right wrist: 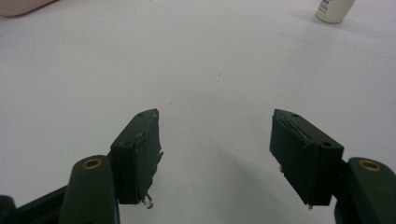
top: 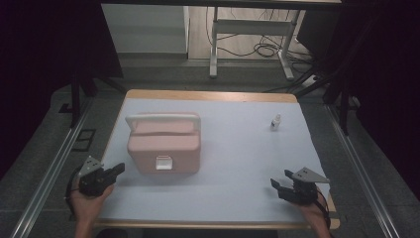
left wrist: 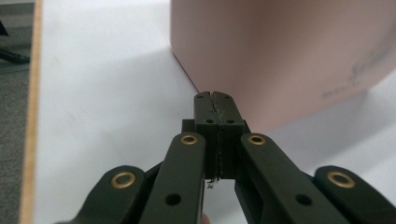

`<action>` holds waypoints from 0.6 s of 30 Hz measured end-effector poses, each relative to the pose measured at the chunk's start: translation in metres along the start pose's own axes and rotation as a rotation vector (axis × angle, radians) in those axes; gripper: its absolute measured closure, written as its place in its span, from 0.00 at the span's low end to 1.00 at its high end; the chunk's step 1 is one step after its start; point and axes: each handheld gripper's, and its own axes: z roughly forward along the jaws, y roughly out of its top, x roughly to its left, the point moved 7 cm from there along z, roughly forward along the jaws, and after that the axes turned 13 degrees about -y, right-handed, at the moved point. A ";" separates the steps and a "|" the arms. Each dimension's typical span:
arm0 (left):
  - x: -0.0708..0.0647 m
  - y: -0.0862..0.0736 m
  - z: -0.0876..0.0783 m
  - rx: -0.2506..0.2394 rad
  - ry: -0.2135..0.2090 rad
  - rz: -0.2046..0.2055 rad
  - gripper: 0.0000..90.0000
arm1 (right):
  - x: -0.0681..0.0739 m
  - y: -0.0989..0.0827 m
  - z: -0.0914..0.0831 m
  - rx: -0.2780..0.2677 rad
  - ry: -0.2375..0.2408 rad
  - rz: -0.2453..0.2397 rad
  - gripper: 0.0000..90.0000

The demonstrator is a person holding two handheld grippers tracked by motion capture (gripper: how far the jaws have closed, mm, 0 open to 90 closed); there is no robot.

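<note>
We hold our left gripper (left wrist: pixel 215 100) with its jaws pressed together on nothing, just beside the near left corner of the pink plastic box with a white carry handle (top: pixel 164 145), which sits on the white table cover (top: pixel 237 163). Our right gripper (right wrist: pixel 215 135) rests with jaws wide apart, well away from the small white bottle (top: pixel 275 122).

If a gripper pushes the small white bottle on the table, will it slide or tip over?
The bottle stands upright and looks narrow for its height, so a push near its top would probably tip it. Its body seems round, so once down it may roll on the smooth white table cover. It looks small, probably light.
</note>
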 end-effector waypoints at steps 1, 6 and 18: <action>0.002 0.003 0.000 0.001 0.003 0.006 1.00 | 0.000 0.000 0.000 0.001 0.001 -0.001 0.37; 0.013 0.021 0.002 0.022 0.013 0.033 1.00 | -0.001 -0.001 0.000 -0.001 0.001 -0.005 0.38; 0.033 0.051 0.022 0.082 -0.011 0.020 1.00 | 0.005 -0.003 0.003 0.010 0.015 -0.027 0.38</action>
